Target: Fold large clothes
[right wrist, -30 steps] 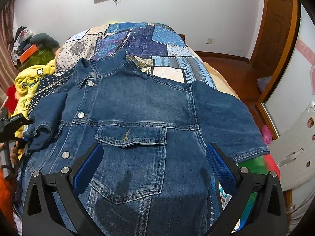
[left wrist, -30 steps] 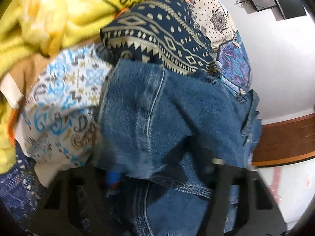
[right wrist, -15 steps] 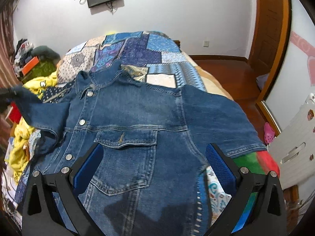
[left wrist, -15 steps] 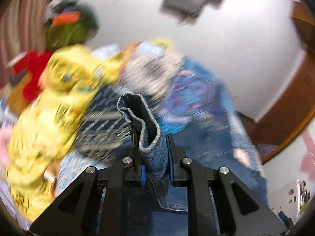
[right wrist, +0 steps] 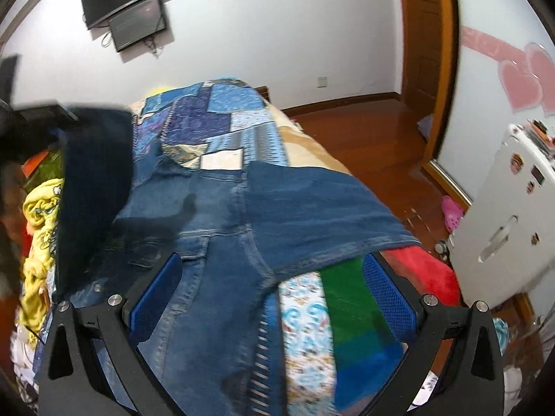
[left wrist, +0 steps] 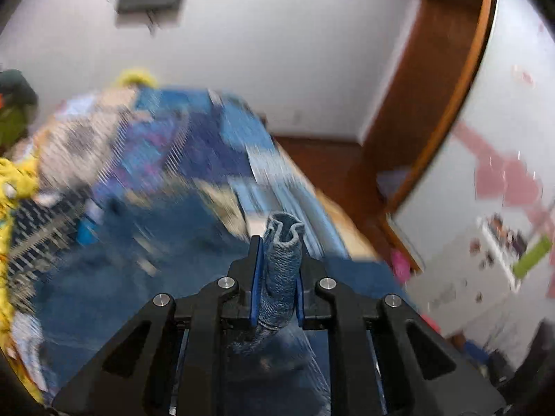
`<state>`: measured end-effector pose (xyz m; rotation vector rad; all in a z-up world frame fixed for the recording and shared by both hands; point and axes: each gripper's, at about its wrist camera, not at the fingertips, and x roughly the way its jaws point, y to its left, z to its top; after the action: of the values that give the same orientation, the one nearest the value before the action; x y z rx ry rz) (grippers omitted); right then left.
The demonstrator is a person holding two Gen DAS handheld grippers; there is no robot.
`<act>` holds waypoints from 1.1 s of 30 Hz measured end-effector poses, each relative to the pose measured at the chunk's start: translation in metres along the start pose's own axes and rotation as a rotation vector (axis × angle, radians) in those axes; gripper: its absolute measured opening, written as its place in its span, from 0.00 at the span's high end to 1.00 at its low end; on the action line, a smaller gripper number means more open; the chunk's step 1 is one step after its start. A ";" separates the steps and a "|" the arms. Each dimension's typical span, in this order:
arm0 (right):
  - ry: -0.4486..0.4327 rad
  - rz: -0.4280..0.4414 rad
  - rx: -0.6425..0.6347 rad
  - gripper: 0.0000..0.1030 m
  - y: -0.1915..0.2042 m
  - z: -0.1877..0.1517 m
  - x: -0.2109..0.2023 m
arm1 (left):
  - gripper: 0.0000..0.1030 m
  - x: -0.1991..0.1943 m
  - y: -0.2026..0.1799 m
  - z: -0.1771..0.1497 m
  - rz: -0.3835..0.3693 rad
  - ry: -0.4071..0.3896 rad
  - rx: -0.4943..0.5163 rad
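Note:
A blue denim jacket point(right wrist: 215, 215) lies front up on the bed. My left gripper point(left wrist: 277, 242) is shut on the cuff of the jacket's left sleeve point(left wrist: 282, 260), which stands bunched between the blue pads. In the right wrist view that sleeve point(right wrist: 97, 180) hangs lifted as a dark flap over the jacket's left side, with the left gripper point(right wrist: 34, 121) blurred above it. My right gripper point(right wrist: 272, 263) stands open low over the jacket's side seam, with the other sleeve point(right wrist: 312, 208) spread flat just beyond it and nothing between its pads.
A patchwork bedspread point(right wrist: 208, 111) covers the bed. Yellow clothing point(right wrist: 38, 208) is piled at the left edge, and red and green fabric point(right wrist: 350, 298) lies under the jacket's right side. A white cabinet point(right wrist: 513, 215) and a wooden floor point(right wrist: 364, 128) are to the right.
My left gripper closed on the sleeve cuff, then rose and swung right over the jacket, carrying the sleeve. My right gripper drifted toward the jacket's right side and stayed open.

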<state>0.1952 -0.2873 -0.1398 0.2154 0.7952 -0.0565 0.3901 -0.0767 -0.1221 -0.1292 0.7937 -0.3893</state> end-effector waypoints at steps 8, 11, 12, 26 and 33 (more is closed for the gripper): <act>0.044 -0.066 0.037 0.00 -0.038 -0.012 0.003 | 0.85 0.093 -0.045 -0.082 -0.052 0.338 0.035; 0.065 -0.081 0.063 0.00 -0.049 -0.015 0.010 | 0.80 0.088 -0.066 -0.098 -0.049 0.359 0.124; 0.072 -0.083 0.071 0.00 -0.052 -0.016 0.012 | 0.70 0.083 -0.070 -0.101 -0.059 0.367 0.147; 0.111 0.029 0.150 0.00 -0.094 0.006 0.034 | 0.12 -0.023 0.007 -0.076 0.171 0.116 0.118; 0.222 0.139 0.263 0.00 -0.132 0.011 0.081 | 0.12 -0.041 0.087 -0.100 0.336 0.156 -0.011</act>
<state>0.2423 -0.4161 -0.2122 0.5327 0.9916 -0.0053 0.3177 0.0222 -0.1867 0.0257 0.9530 -0.0775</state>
